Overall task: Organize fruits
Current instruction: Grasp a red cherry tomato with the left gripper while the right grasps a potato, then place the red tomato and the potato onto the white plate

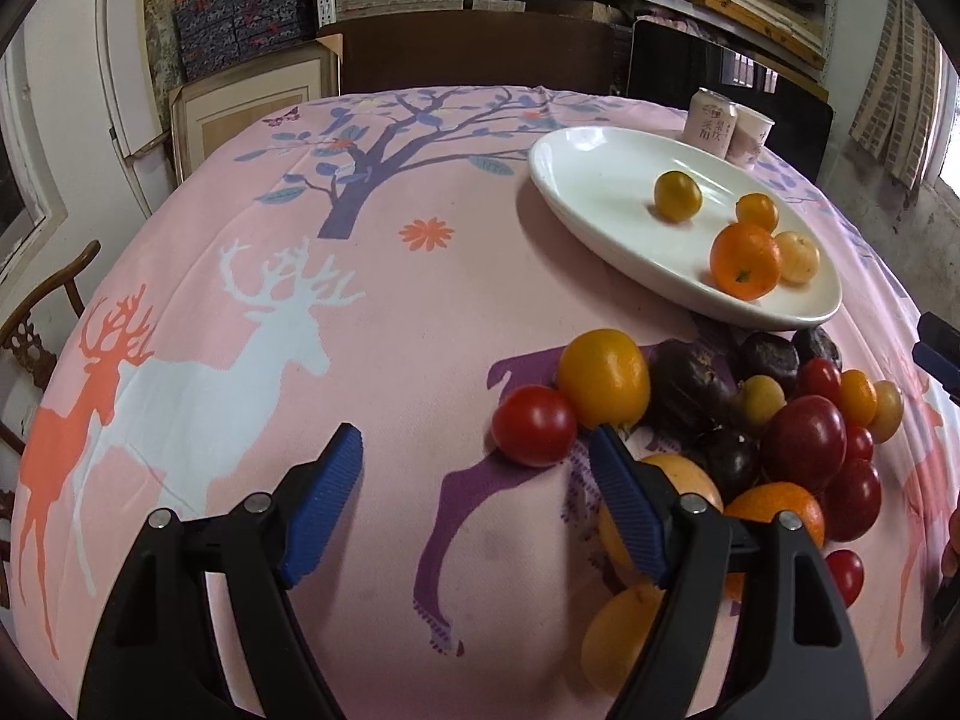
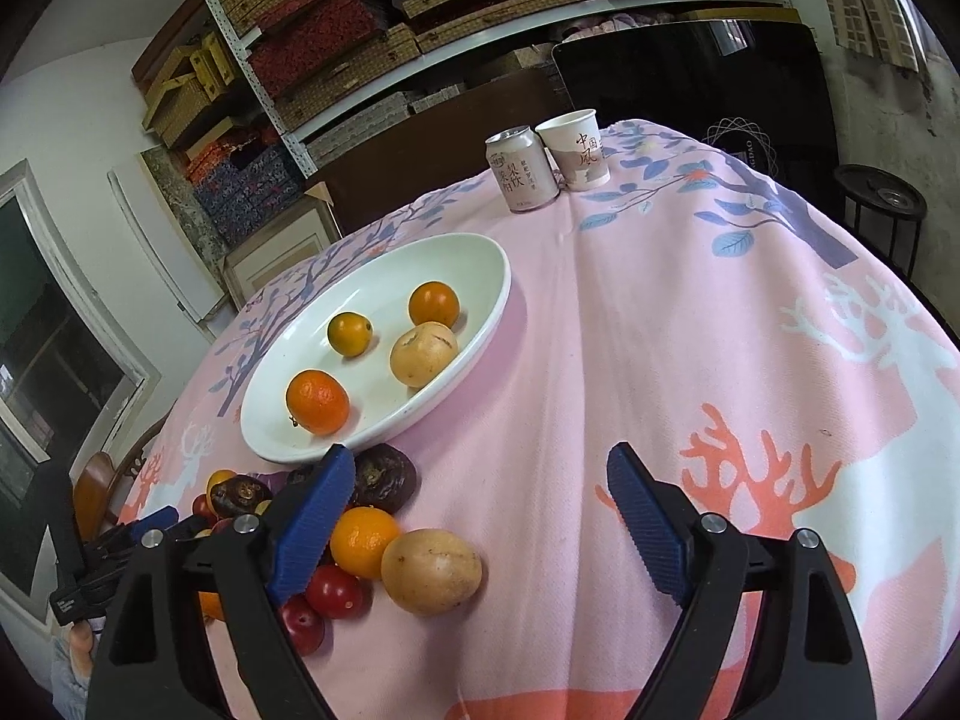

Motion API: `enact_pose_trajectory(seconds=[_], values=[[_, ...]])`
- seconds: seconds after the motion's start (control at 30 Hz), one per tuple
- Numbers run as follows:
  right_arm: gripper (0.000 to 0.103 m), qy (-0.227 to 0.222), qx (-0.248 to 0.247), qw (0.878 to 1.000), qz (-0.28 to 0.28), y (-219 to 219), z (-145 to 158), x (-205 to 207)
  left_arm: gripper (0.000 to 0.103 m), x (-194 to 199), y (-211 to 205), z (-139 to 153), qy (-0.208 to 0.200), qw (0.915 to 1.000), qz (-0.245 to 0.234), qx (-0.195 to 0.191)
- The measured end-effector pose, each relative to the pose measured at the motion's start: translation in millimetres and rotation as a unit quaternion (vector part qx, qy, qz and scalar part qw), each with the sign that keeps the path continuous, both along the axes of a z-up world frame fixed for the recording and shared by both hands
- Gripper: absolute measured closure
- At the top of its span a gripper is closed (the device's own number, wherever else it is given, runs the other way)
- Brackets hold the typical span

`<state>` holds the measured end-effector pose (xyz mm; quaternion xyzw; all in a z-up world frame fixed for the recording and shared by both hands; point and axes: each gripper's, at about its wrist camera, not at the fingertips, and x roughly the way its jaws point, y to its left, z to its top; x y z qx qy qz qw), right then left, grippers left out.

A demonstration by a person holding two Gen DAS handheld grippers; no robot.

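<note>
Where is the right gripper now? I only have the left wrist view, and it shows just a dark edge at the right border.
Observer: The right gripper is open with nothing gripped, above the pink tablecloth just right of the fruit pile.
Operator: Which fruit is closest to it?
Observer: A pale yellow fruit at the pile's edge, beside its left finger and next to an orange.
Operator: Anything between it and the plate?
Observer: A dark wrinkled fruit lies close to the near rim of the white plate, partly behind that left finger.
</note>
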<state>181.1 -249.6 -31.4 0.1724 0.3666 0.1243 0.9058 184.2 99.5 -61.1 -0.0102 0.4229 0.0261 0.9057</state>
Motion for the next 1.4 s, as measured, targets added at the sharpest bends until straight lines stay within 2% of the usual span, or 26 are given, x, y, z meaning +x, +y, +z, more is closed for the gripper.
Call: enact_pose_trajectory(seconds=[0.23,0.37,0.57,0.7,0.77,0.9,1.1,1.27,1.4], values=[[0.012,0.007,0.006,1.0,-0.003,-3,-3,1,0.052,8,-4,0,-0.007,0.999,-0.044,-0.008],[0.012,0.011,0.007,1.0,0.0,-3,-4,2,0.075,12,-5,-6,0.009,0.9959,-0.077,-0.048],[0.012,0.015,-0.001,1.0,0.023,4,-6,1,0.075,11,-7,-5,0.007,0.9966,-0.07,-0.044],[0.012,0.016,-0.018,0.998,0.058,17,-7,-9,0.075,9,1,-2,0.001,0.9984,-0.041,-0.039],[0.013,0.018,-0.029,0.997,0.074,25,-9,-15,0.075,9,8,0,0.0,0.9984,-0.029,-0.049],[0.024,0.032,-0.054,0.994,0.092,36,-16,-18,0.075,7,14,1,-0.002,0.998,-0.02,-0.061],[0.041,0.058,-0.043,0.994,0.085,31,-26,-11,0.075,4,10,2,-0.002,0.998,-0.025,-0.058],[0.045,0.055,-0.051,0.993,0.091,35,-27,-10,0.075,5,7,-2,0.006,0.998,-0.029,-0.056],[0.054,0.055,-0.038,0.992,0.102,36,-27,-10,0.075,6,5,-6,0.012,0.9983,-0.031,-0.049]])
